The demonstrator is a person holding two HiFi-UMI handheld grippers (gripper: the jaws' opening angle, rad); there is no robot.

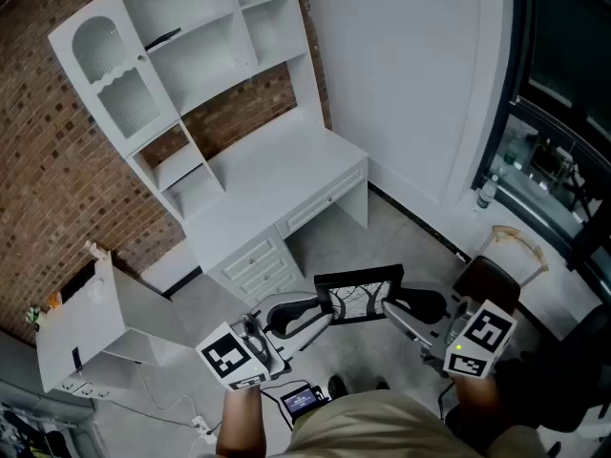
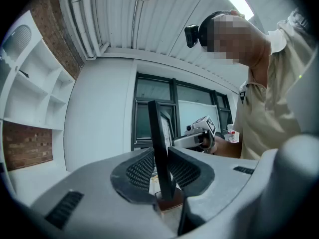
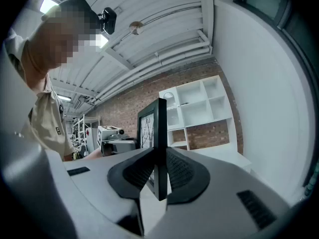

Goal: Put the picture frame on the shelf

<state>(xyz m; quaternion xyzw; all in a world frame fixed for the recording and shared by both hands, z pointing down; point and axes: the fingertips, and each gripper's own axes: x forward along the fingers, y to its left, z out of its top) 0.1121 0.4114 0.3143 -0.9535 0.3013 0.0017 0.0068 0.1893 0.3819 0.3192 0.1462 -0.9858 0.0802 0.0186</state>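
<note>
A black picture frame (image 1: pixel 358 296) with a line drawing hangs upright in the air between my two grippers, over the floor in front of the white desk. My left gripper (image 1: pixel 323 311) is shut on the frame's left edge (image 2: pixel 160 148), its dark pads (image 2: pixel 139 171) pressing both faces. On the opposite edge (image 3: pixel 159 148) my right gripper (image 1: pixel 389 305) is shut as well. The white shelf unit (image 1: pixel 181 55) stands on the desk against the brick wall, well ahead of the frame, and shows behind the frame in the right gripper view as the shelf unit (image 3: pixel 199 108).
The white desk (image 1: pixel 286 170) with drawers stands under the shelves. A grey box (image 1: pixel 81 327) and cables lie at the lower left on the floor. A dark chair (image 1: pixel 487 280) and dark windows are at the right. A small dark object (image 1: pixel 162 38) lies on an upper shelf.
</note>
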